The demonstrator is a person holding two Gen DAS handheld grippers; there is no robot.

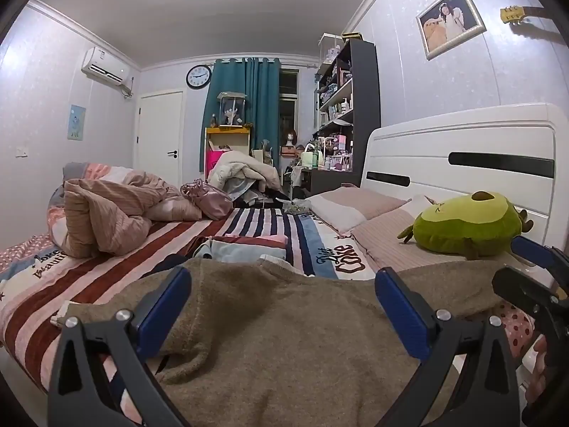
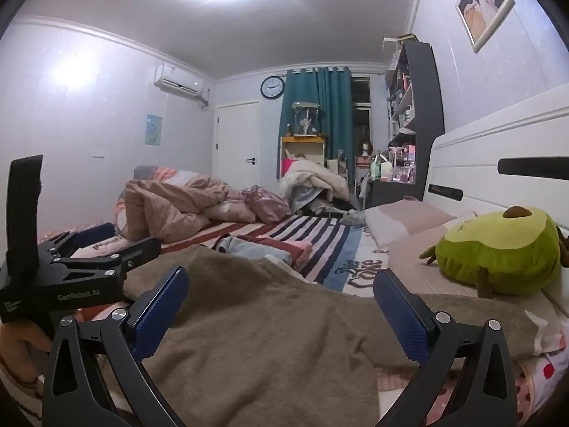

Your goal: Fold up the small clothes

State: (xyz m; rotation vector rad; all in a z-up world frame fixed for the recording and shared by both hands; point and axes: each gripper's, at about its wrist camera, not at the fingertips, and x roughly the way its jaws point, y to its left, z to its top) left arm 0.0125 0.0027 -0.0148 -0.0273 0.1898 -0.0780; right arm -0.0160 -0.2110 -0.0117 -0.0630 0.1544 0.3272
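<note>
We held the left gripper and the right gripper with jaws spread wide, gripping nothing, low over the brown fleece garment lying flat across the striped bed.

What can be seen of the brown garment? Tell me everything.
The brown garment is fuzzy, towel-like olive-brown cloth, spread mostly flat and wrinkled across the near edge of the striped bedsheet. Its far edge lies before a folded pile. The open left gripper and right gripper hover over it, neither gripping it.
</note>
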